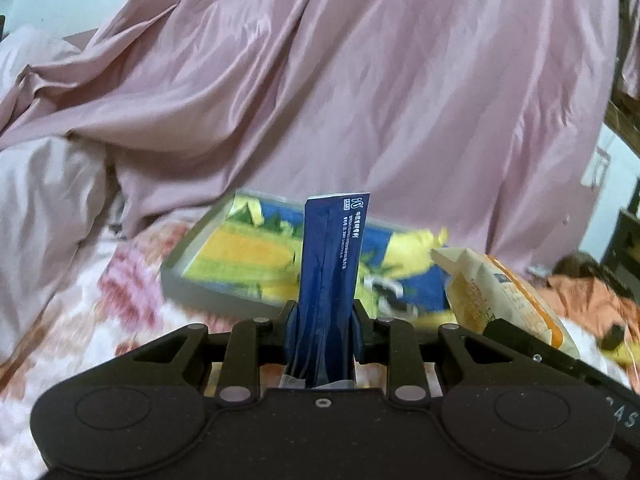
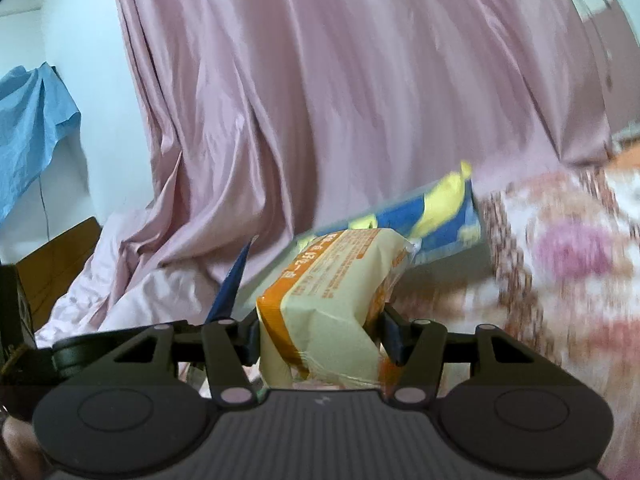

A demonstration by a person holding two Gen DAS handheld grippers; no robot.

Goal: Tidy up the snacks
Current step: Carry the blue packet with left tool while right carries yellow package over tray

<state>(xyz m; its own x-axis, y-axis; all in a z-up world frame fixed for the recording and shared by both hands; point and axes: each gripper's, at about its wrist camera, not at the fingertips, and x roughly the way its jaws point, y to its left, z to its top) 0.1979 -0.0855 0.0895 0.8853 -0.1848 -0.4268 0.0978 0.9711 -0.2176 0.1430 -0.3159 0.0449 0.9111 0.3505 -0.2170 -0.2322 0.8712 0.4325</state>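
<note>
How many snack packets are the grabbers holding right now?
2. The dark blue packet stands upright, pinched in the left gripper. The cream-and-orange packet is clamped in the right gripper, above the flowery blanket. More snacks may be hidden outside these views.

1. Pink curtain (image 2: 340, 100) hangs in folds behind the bed.
2. Floral bedspread (image 1: 132, 292), blurred.
3. Blue cloth (image 2: 32, 128) hangs against the pale wall (image 2: 92, 80).
4. Orange fabric (image 1: 588, 296), crumpled.

Pink curtain (image 1: 360, 80) seemingly close ahead
</note>
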